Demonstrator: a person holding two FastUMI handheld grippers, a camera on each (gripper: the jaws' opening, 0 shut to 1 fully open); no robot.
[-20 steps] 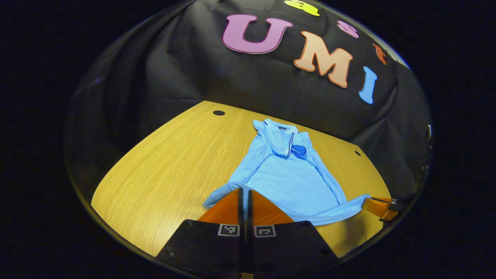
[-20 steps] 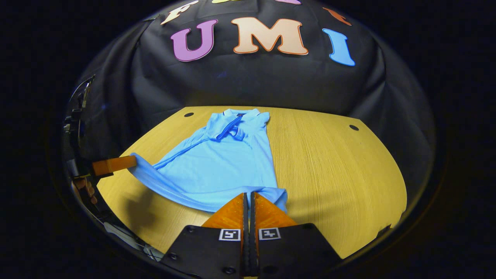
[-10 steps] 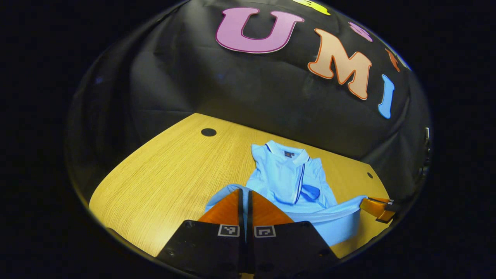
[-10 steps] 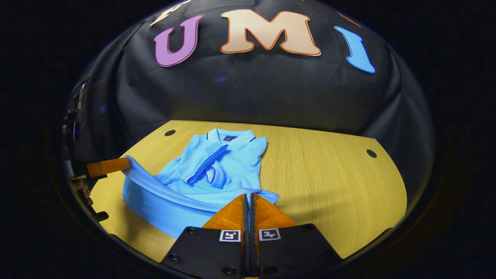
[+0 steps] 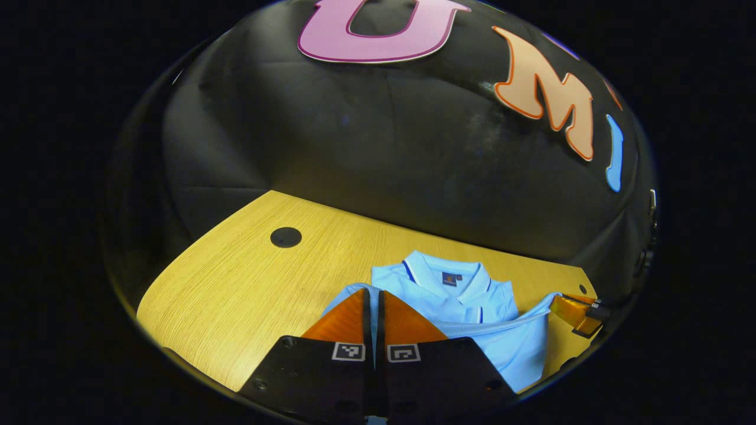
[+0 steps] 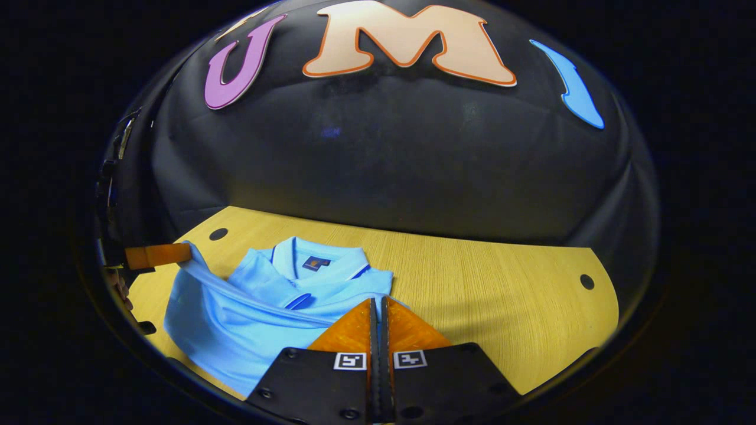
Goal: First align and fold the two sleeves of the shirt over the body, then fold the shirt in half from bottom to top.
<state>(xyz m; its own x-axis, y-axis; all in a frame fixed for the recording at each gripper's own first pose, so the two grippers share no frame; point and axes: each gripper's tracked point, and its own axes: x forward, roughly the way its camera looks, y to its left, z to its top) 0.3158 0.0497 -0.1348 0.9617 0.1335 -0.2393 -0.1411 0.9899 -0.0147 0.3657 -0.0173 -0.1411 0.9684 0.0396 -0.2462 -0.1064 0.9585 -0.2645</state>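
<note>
A light blue polo shirt [image 5: 460,301] lies on the wooden table [image 5: 248,295], collar toward the black wall. Its bottom hem is lifted and stretched between both grippers over the body. My left gripper [image 5: 372,293] is shut on one hem corner, my right gripper [image 6: 378,302] on the other. In the right gripper view the shirt [image 6: 260,307] hangs in a fold, the hem running from my fingers to the left gripper [image 6: 156,255] at the far left. In the left gripper view the right gripper [image 5: 573,310] holds the hem at the far right.
The table has dark round holes [image 5: 286,237] [image 6: 586,281] near its back corners. Black cloth wall stands close behind the table's far edge. Bare wood [image 6: 502,295] stretches to the right of the shirt in the right gripper view.
Both grippers have carried the hem forward toward the collar; the lower half now folds over the body, and the wall is much nearer in both views.
</note>
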